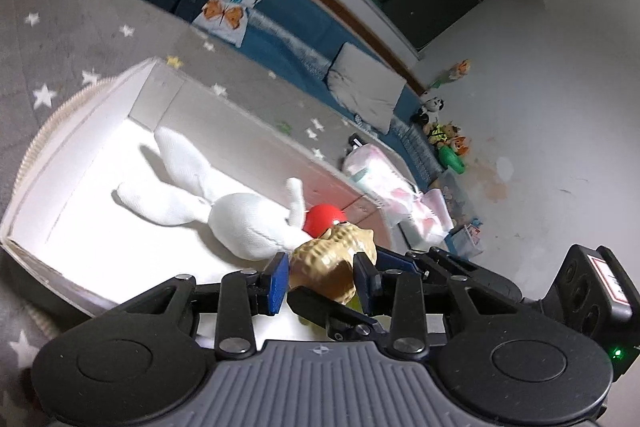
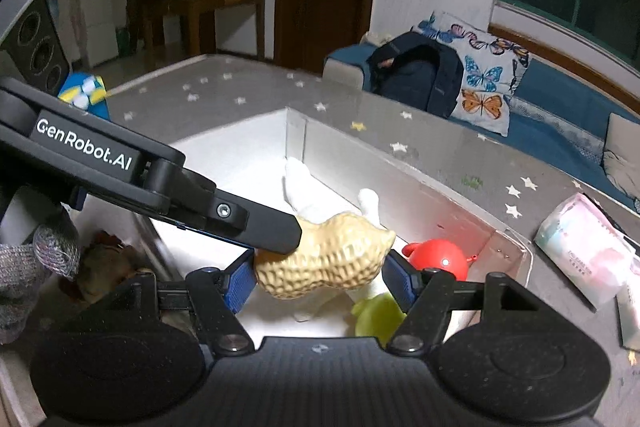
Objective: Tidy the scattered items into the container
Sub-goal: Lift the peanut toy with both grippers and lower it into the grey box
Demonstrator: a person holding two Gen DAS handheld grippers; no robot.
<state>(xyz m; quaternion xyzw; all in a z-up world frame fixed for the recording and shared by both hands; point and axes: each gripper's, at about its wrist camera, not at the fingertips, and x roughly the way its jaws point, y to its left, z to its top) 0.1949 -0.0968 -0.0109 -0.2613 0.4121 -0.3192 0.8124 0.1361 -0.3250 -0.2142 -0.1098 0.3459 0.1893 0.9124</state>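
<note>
A tan peanut-shaped toy (image 1: pixel 330 263) (image 2: pixel 324 259) hangs over the open white box (image 1: pixel 80 143) (image 2: pixel 404 173). Both grippers are shut on it. My left gripper (image 1: pixel 322 277) pinches it between blue pads; its black finger crosses the right wrist view (image 2: pixel 240 219) onto the peanut's left end. My right gripper (image 2: pixel 320 281) holds the peanut's two ends between blue pads. In the box lie a white plush rabbit (image 1: pixel 224 203) (image 2: pixel 298 183), a red round toy (image 1: pixel 322 219) (image 2: pixel 438 259) and a yellow-green toy (image 2: pixel 378 317).
The box sits on a grey star-patterned mat (image 1: pixel 60 39) (image 2: pixel 240 87). A pink-white tissue pack (image 1: pixel 380 179) (image 2: pixel 584 255) lies beside the box. A blue sofa with butterfly pillow (image 2: pixel 484 83) and dark backpack (image 2: pixel 416 75) stands behind. Several plush toys (image 1: pixel 444 135) sit by the wall.
</note>
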